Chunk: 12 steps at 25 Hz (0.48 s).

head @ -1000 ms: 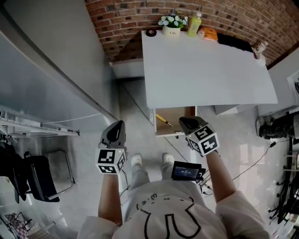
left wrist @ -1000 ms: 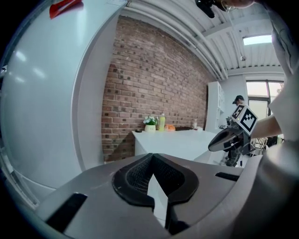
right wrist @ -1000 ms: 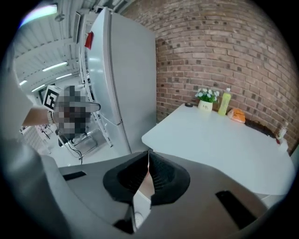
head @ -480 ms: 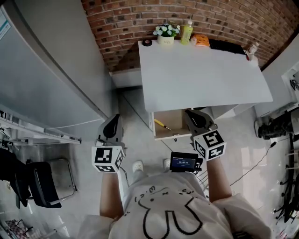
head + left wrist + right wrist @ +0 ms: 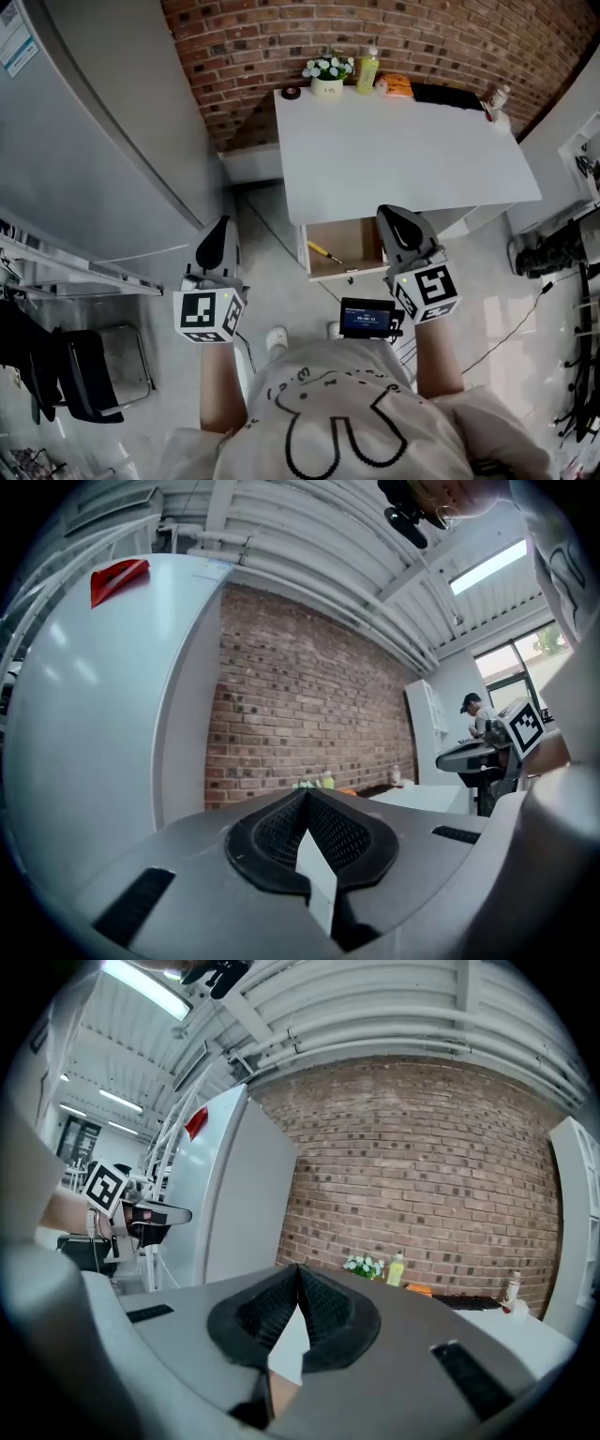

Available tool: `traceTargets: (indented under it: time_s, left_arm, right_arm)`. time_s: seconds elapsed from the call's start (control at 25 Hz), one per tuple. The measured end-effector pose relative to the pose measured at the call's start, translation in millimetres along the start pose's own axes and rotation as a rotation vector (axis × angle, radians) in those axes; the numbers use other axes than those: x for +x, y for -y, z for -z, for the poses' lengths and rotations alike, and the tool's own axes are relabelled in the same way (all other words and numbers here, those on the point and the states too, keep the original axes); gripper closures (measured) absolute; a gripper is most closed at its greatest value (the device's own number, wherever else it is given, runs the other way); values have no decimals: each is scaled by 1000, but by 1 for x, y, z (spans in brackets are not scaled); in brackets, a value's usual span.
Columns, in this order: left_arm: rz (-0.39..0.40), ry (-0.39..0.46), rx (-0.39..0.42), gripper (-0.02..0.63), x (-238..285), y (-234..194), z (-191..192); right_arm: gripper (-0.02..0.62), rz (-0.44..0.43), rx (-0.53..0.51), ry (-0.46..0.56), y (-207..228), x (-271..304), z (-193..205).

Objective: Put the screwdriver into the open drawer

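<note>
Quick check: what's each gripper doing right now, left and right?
Left gripper: closed, holding nothing.
Right gripper: closed, holding nothing.

Looking down from the head view, the back of the drawer (image 5: 339, 246) is tucked under the surface (image 5: 394, 150), and the right tool (image 5: 395, 216) covers its right side. The screwdriver (image 5: 324, 251) is tiny and I can't make out the tip. The bottle (image 5: 367, 70) label up top is unreadable. The fridge (image 5: 84, 141) runs off the upper left.
</note>
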<state>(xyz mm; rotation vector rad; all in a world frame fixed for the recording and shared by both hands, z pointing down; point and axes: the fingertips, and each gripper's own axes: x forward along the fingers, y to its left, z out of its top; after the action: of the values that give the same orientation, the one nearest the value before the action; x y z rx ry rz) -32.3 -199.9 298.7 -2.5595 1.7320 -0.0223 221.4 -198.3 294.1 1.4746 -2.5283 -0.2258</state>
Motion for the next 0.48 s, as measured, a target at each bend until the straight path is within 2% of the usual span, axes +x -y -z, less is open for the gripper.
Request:
traceTargets:
  time_s: [0.48]
  left_arm:
    - [30, 52, 21, 594, -5, 9, -22]
  right_arm:
    - [575, -11, 10, 13, -13, -11, -4]
